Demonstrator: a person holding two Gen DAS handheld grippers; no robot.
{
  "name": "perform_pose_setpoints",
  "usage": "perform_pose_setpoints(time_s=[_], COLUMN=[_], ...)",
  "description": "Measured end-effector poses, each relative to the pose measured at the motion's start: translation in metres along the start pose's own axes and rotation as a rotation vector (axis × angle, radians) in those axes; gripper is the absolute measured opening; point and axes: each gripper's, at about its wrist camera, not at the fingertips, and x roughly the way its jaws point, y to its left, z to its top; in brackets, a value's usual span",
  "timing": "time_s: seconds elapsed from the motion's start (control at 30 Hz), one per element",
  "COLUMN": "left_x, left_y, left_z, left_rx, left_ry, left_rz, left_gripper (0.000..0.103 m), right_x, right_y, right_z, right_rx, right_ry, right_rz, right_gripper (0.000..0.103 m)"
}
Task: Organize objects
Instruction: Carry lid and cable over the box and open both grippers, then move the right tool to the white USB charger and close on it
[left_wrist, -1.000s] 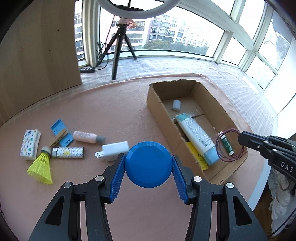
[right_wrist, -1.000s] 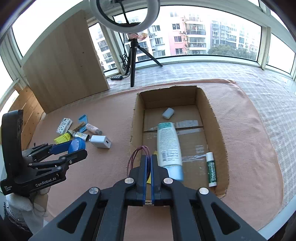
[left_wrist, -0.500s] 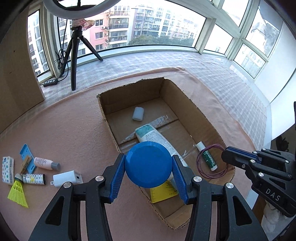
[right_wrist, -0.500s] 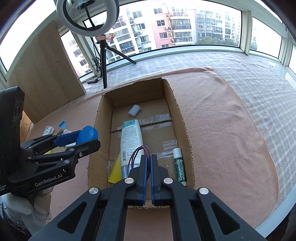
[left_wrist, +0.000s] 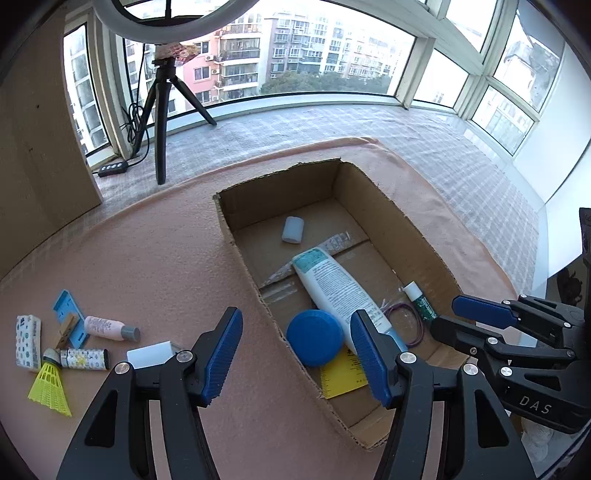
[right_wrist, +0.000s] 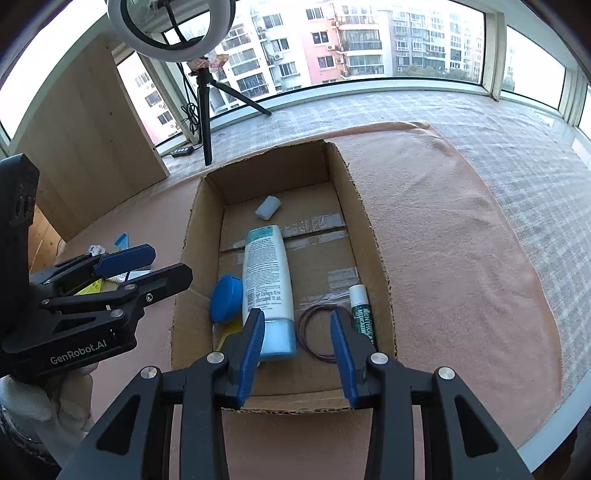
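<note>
Presently, the left gripper (left_wrist: 295, 354) is spread wide with nothing between its blue pads, positioned above the near-left edge of the cardboard box (left_wrist: 413, 236). The right gripper (right_wrist: 297, 345) is likewise parted and empty, poised over the near end of the same box.

Contents of the box: a blue round lid (left_wrist: 314, 342) lies on the floor against the left wall, partly overlapping a yellow ruler (left_wrist: 341, 376). Beside it, a white lotion tube (left_wrist: 340, 286) with a light-blue cap runs lengthwise down the middle. A purple hair band (right_wrist: 319, 332) lies flat between the tube's cap and a green lip balm stick (right_wrist: 361, 310), which rests along the right wall. A small pale eraser-like block (left_wrist: 293, 229) sits alone toward the far end.

Items outside the box, on the pink tablecloth (left_wrist: 147, 251) to its left: a white charger plug (left_wrist: 151, 353), a pink bottle (left_wrist: 110, 328), a blue plastic clip (left_wrist: 68, 312) with a wooden clothespin (left_wrist: 66, 328) across it, a patterned small cylinder (left_wrist: 85, 359), a yellow shuttlecock (left_wrist: 50, 386) and a tissue pack (left_wrist: 27, 341), all grouped closely.

A ring light tripod (left_wrist: 162, 122) stands by the window.
</note>
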Motion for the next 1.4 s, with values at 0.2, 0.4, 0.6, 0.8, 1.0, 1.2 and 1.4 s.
perform_pose_setpoints(time_s=[0.2, 0.4, 0.6, 0.8, 1.0, 1.2, 1.4], left_x=[-0.015, -0.034, -0.051, -0.070, -0.065, -0.063, -0.071], left_y=[0.045, 0.114, 0.182, 0.220, 0.212, 0.194, 0.197], left_z=[-0.012, -0.039, -0.064, -0.079, -0.093, -0.114, -0.129], left_rx=[-0.055, -0.149, -0.246, -0.286, -0.271, -0.262, -0.278], left_ry=[-0.010, -0.022, -0.017, -0.035, -0.023, -0.003, 0.006], left_rz=[0.037, 0.105, 0.142, 0.151, 0.103, 0.070, 0.084], left_gripper=[0.072, 0.072, 0.072, 0.072, 0.071, 0.066, 0.065], right_x=[0.003, 0.020, 0.033, 0.042, 0.063, 0.098, 0.132], right_y=[0.023, 0.060, 0.108, 0.145, 0.182, 0.207, 0.204], right_z=[0.005, 0.018, 0.025, 0.031, 0.050, 0.065, 0.059], right_rx=[-0.013, -0.038, -0.081, -0.095, -0.139, -0.153, -0.084], right_ry=[0.004, 0.030, 0.049, 0.050, 0.091, 0.191, 0.276], right_rz=[0.046, 0.082, 0.126, 0.175, 0.220, 0.246, 0.216], right_gripper=[0.036, 0.038, 0.038, 0.038, 0.038, 0.037, 0.022])
